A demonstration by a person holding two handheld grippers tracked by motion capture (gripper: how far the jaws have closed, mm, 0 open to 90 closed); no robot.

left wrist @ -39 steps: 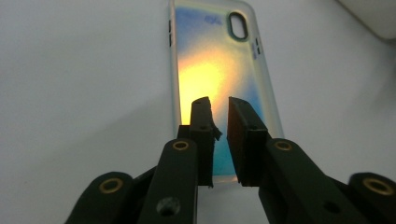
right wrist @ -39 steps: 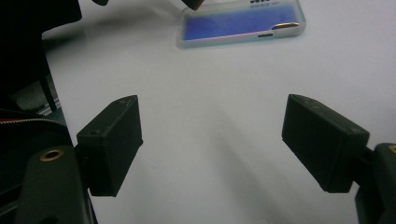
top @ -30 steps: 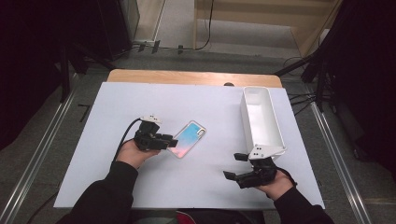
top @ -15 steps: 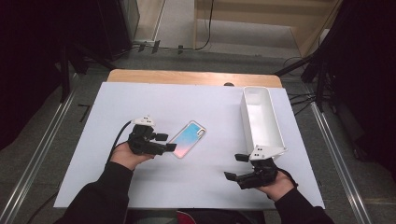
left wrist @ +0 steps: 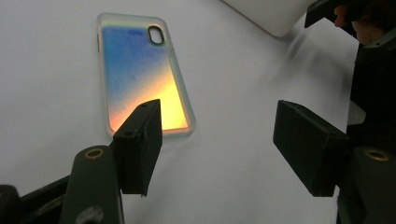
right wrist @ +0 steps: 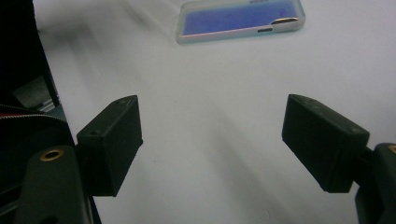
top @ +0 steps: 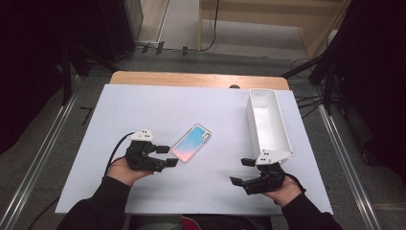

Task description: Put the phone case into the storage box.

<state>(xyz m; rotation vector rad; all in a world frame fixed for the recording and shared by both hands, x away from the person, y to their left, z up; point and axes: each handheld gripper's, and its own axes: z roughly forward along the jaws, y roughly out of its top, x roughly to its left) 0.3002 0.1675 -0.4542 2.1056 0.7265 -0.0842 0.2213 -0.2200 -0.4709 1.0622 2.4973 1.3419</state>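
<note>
Left gripper (top: 166, 155) jaws just opened wide, empty beside case (top: 191, 143); could nudge it off line.

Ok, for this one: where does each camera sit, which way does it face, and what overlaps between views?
High view: above the person's side, looking forward and down on the table; both forearms, left gripper, right gripper, white bin.
Left gripper view: rides the left gripper, looking along its open jaws.
Right gripper view: rides the right gripper, looking low across the table between open jaws.
Shared: the phone case.
</note>
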